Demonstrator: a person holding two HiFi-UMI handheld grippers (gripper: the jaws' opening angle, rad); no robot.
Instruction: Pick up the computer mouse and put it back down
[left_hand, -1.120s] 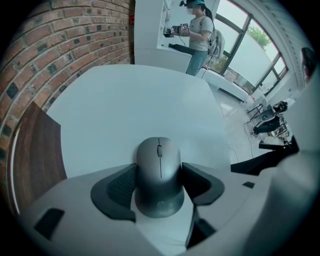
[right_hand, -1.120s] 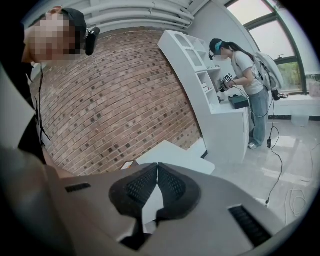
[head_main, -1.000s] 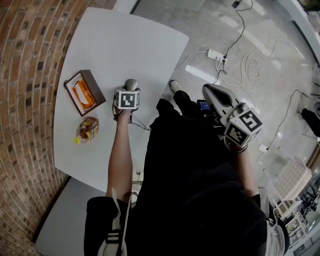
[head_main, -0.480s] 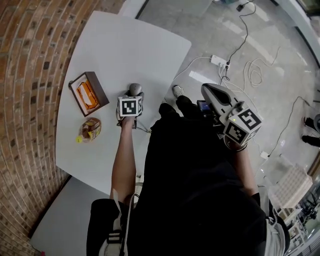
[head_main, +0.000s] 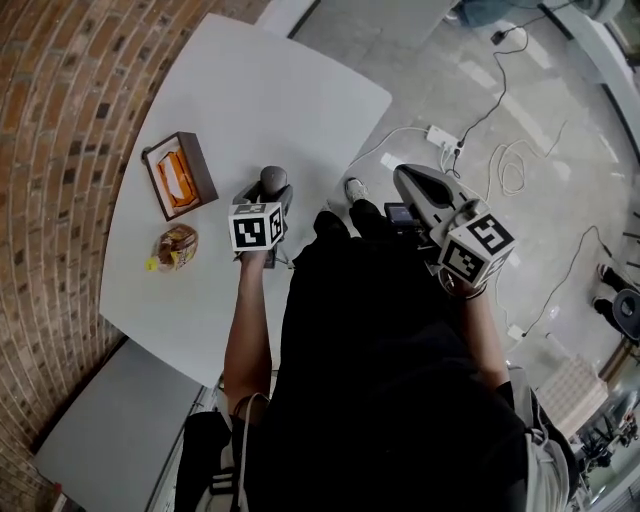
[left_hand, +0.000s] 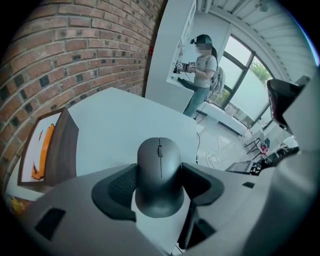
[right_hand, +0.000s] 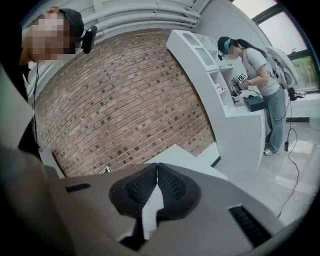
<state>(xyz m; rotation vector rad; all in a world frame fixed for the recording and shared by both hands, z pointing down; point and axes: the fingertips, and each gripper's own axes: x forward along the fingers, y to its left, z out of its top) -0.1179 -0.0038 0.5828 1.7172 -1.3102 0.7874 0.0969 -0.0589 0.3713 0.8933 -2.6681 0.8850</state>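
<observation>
- Left tongs clamp the mouse by its sides, right of the box in head view.
- Mouse's long axis runs along the tongs, wheel end pointing away.
- Right tongs together, empty.

The table is white, the mouse over it dark grey, the box on it brown with orange inside, the wall beside it red-brown brick.
</observation>
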